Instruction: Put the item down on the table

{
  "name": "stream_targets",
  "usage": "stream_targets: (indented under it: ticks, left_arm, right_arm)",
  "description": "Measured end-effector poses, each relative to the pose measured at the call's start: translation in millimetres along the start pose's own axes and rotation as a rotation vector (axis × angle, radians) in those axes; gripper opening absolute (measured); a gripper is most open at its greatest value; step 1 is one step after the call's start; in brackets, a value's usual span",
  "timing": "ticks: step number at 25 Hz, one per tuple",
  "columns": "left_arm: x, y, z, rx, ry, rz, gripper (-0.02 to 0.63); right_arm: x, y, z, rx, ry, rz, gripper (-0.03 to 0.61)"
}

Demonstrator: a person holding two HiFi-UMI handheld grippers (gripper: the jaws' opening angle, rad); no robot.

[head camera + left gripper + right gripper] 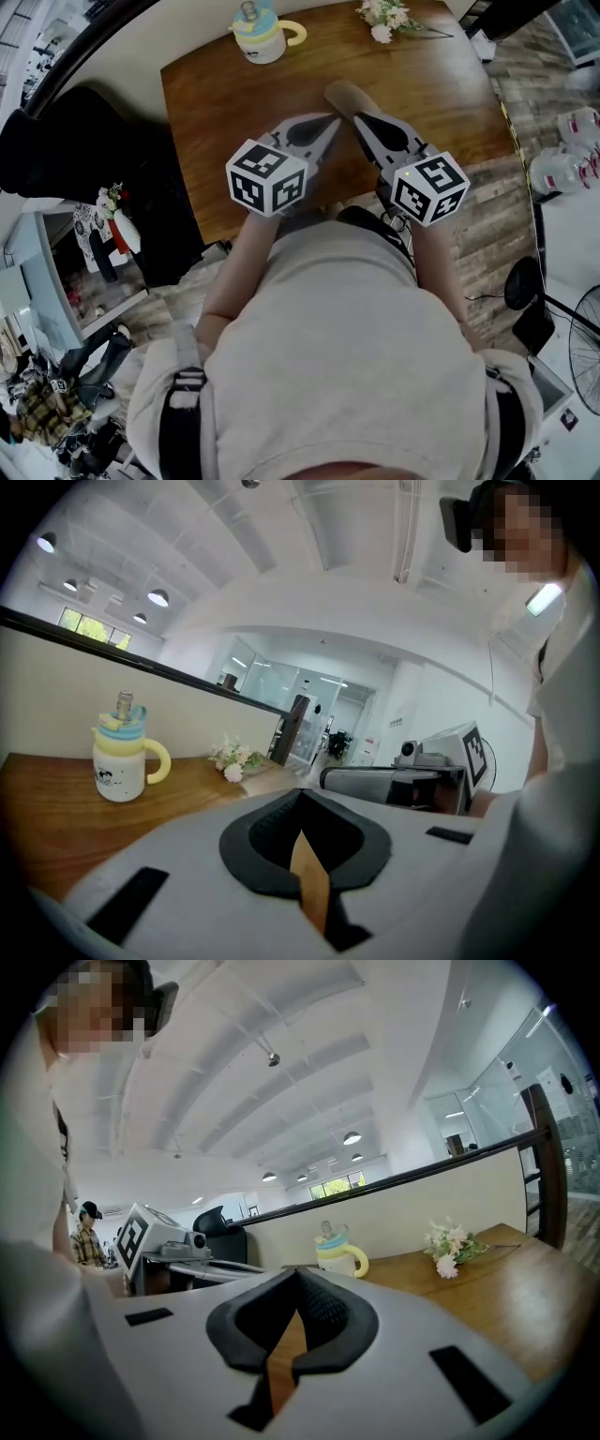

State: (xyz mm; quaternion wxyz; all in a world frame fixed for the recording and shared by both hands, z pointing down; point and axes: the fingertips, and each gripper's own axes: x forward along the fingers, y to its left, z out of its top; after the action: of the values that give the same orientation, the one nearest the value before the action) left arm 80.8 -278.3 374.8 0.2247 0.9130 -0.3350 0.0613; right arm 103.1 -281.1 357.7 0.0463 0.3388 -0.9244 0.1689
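Both grippers hover over the near part of a brown wooden table (216,103), their tips close together. My left gripper (323,122) is shut, and in its own view (305,808) only a sliver of table wood shows through the slit between the pads. My right gripper (354,111) is shut too, with nothing between its pads in its own view (295,1288). A tan rounded shape (342,94) lies at the right gripper's tip in the head view; I cannot tell what it is. Neither gripper view shows an item held.
A white mug (261,36) with a yellow handle and blue lid stands at the table's far edge. A small bunch of pale flowers (384,19) lies at the far right corner. Plastic bottles (567,169) sit on the floor to the right.
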Motion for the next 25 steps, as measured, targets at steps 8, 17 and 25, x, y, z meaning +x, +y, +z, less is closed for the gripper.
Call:
stream_targets:
  ticks: [8,17,25]
  left_arm:
    - [3,7,-17,0.003,0.070,0.043,0.011]
    - [2,10,-23,-0.011,0.085,0.036,0.012]
    - [-2,13,-25,-0.009,0.083,0.037,0.012]
  right_arm:
    - [-1,-2,-13,0.005,0.035,-0.019,0.009]
    - [3,0,-18,0.016,0.045,-0.009,0.009]
    - [8,6,-20,0.008,0.057,0.012,0.009]
